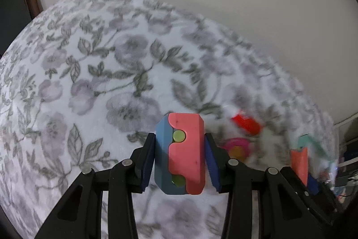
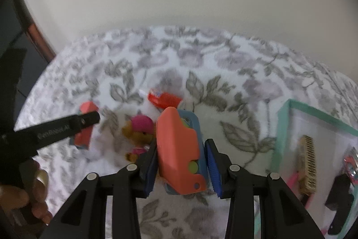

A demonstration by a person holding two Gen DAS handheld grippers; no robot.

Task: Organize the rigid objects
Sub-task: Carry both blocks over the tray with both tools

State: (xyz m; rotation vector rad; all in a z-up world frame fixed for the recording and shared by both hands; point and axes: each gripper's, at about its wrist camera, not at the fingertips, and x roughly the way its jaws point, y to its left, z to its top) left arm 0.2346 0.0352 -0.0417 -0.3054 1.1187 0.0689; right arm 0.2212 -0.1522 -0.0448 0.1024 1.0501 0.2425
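Blocks of smooth pink-and-blue plastic, one (image 1: 180,153) clamped in left tongs (image 1: 180,157), another (image 2: 180,153) in right tongs (image 2: 181,160), fuzzy floral blanket (image 1: 89,82).

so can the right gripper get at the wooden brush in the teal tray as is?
Probably not yet. The right gripper is shut on a coral-and-blue plastic block, so its jaws are full. The wooden bristle brush lies uncovered in the teal tray to its right, path otherwise free.

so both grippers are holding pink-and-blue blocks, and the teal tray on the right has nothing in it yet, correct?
Not quite. The left gripper and right gripper do each hold a pink-and-blue block, but the right wrist view shows the tray already holds a brush and other items.
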